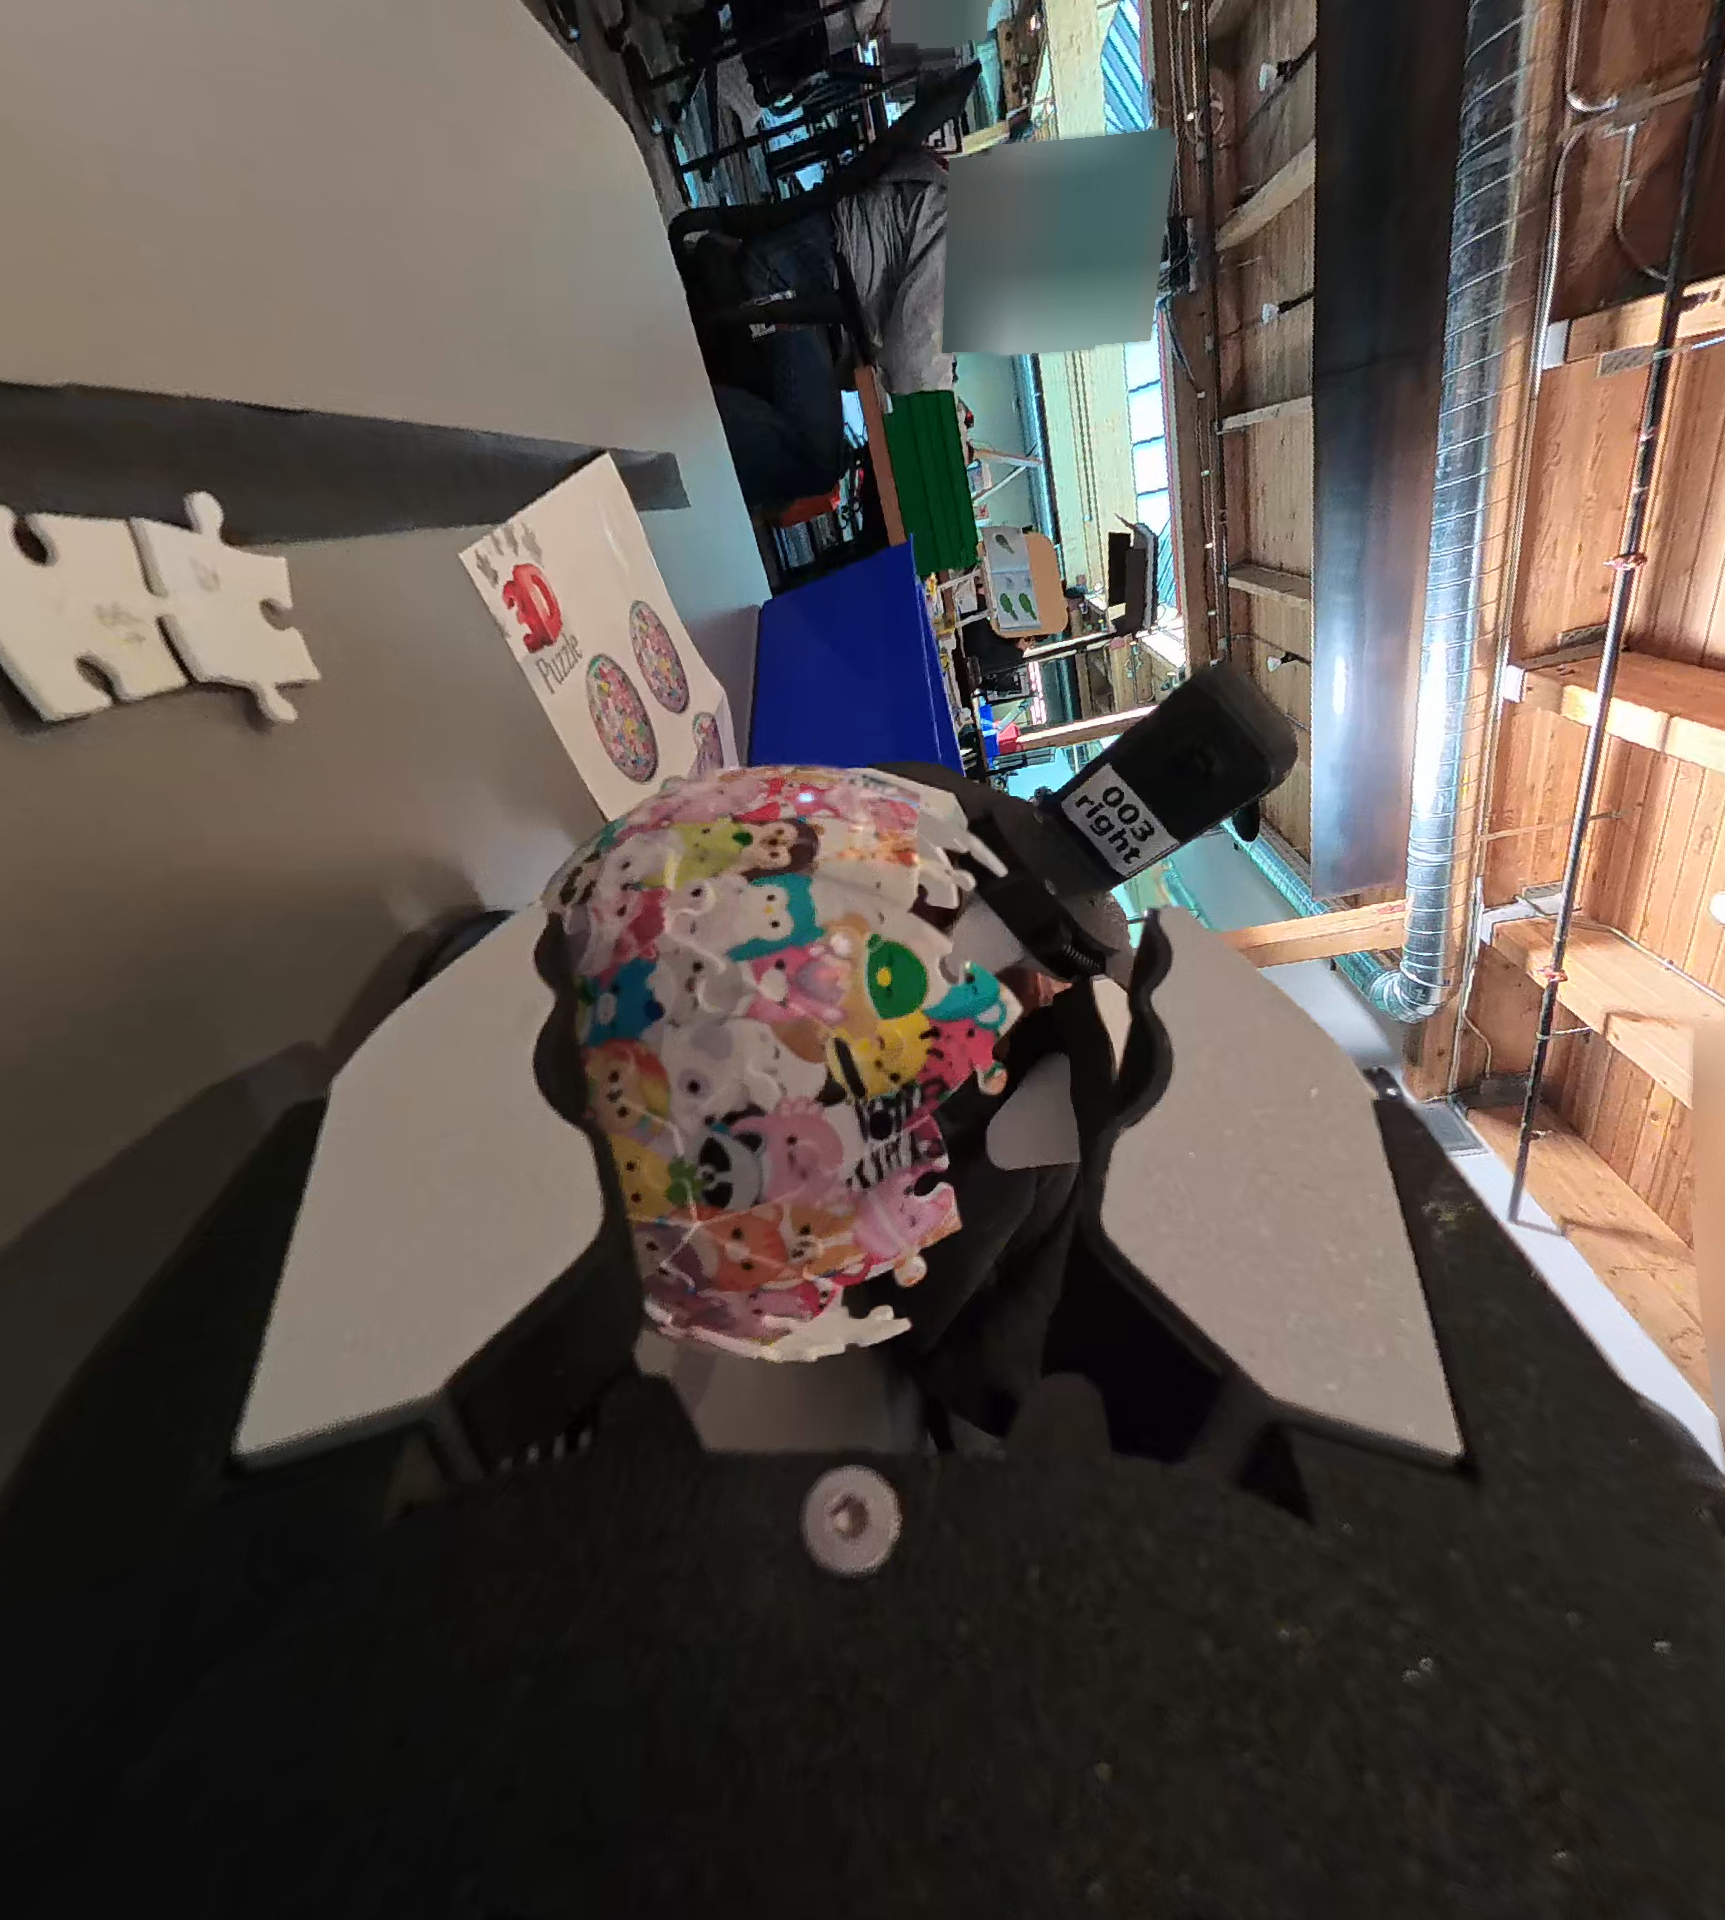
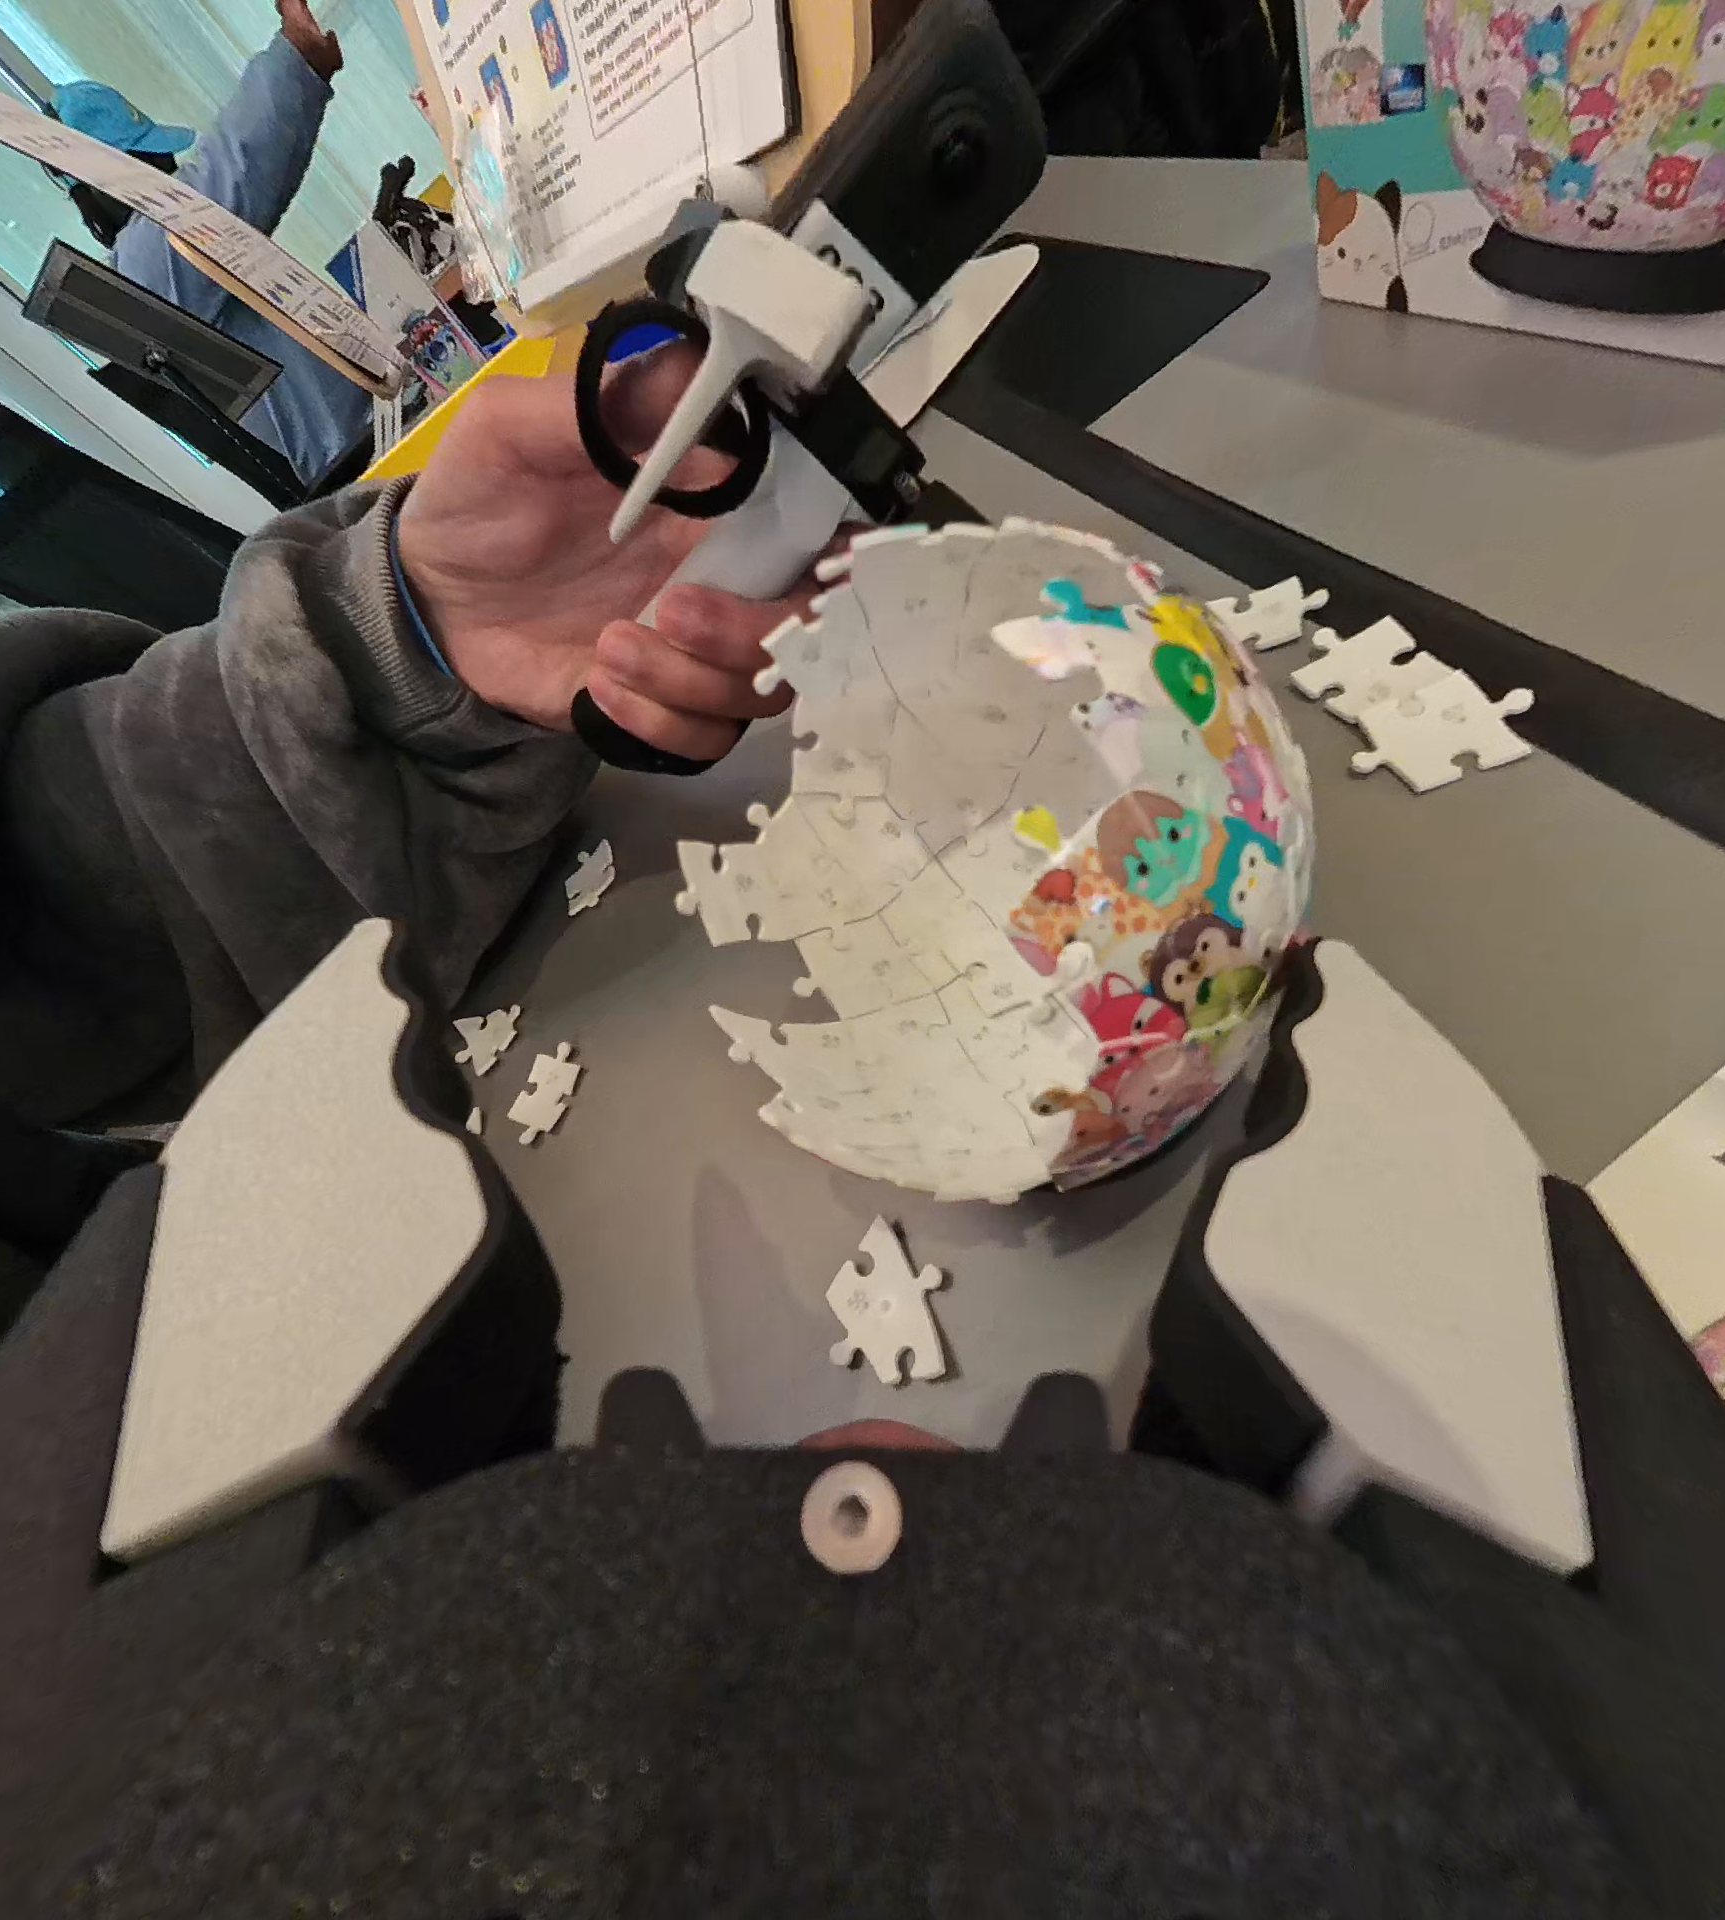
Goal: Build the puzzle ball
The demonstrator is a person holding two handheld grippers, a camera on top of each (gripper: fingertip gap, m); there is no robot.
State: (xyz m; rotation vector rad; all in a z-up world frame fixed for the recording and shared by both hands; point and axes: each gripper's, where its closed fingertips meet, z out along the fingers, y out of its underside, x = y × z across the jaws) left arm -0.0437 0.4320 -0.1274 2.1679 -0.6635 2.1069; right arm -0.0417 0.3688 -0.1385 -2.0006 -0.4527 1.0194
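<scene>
Puzzle ball (image 2: 1034, 873) — half-built shell, held above grey table (image 2: 1460, 499) | left gripper (image 1: 842, 1023): jaws spread, ball between, grip unclear | right gripper (image 2: 858, 1049): wide open — one finger touching shell | loose pieces (image 2: 1414, 701) nearby

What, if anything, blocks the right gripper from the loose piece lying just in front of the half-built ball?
Nothing visible does. The loose piece lies white side up on the bare table, between the right gripper's open fingers. The puzzle ball is beyond it, close to one finger, not over the piece.
</scene>
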